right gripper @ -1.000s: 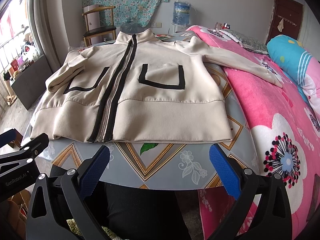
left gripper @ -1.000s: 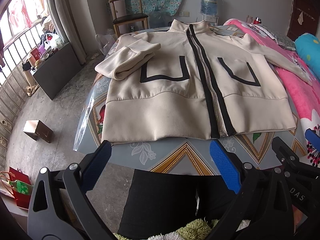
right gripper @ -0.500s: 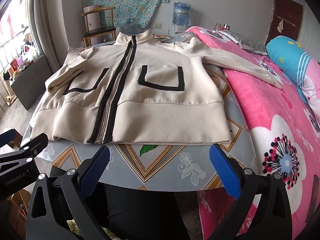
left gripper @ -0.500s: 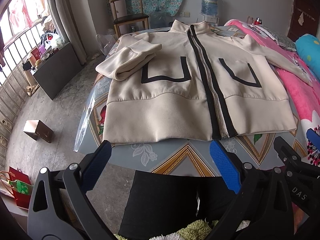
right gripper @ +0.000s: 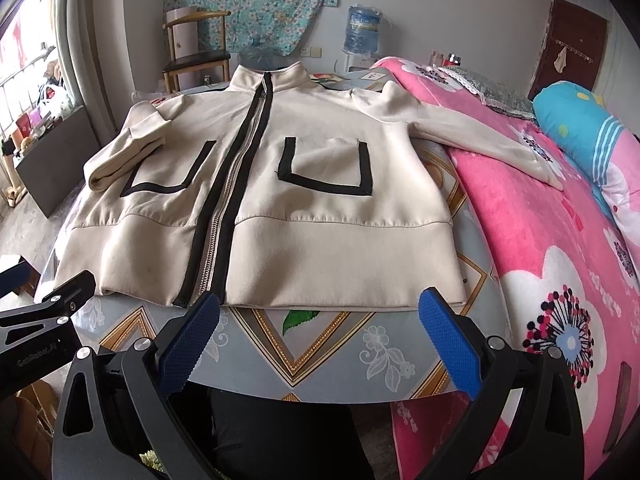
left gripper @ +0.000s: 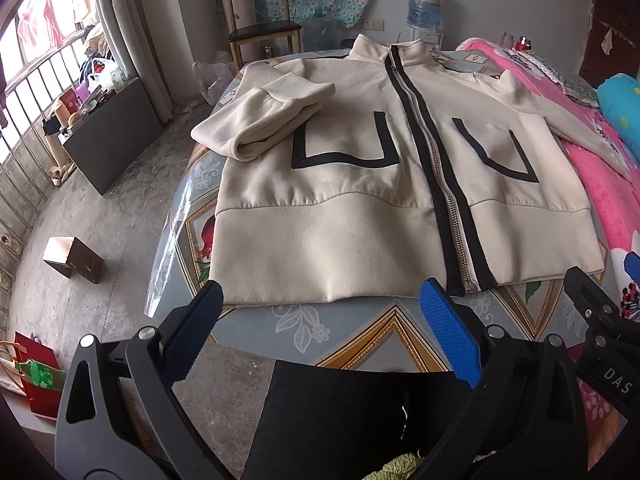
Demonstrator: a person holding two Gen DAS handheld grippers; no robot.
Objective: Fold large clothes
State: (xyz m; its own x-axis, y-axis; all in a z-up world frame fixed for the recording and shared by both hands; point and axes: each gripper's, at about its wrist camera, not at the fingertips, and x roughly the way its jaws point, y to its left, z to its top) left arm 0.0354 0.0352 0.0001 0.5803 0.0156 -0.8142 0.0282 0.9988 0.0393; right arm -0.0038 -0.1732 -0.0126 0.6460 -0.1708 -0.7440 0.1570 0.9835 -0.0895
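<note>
Hovering near the jacket (left gripper: 360,208) hem, both grippers' fingers (left gripper: 448,336) apart; right sleeve (right gripper: 480,136) on bed could drag mid-fold.

Daylight floods in from the barred window (left gripper: 28,60) on my left, and it blows out to near white there. The room reads bright and even, with soft shadows only; I see a faint one under the hem of the cream jacket (left gripper: 360,184). A clear plastic sheet (left gripper: 172,240) over the table edge throws a pale glare. Both fisheye views bend straight lines hard toward the rims, and the corners go dark. Focus is sharp in the centre; I see no motion blur.
</note>
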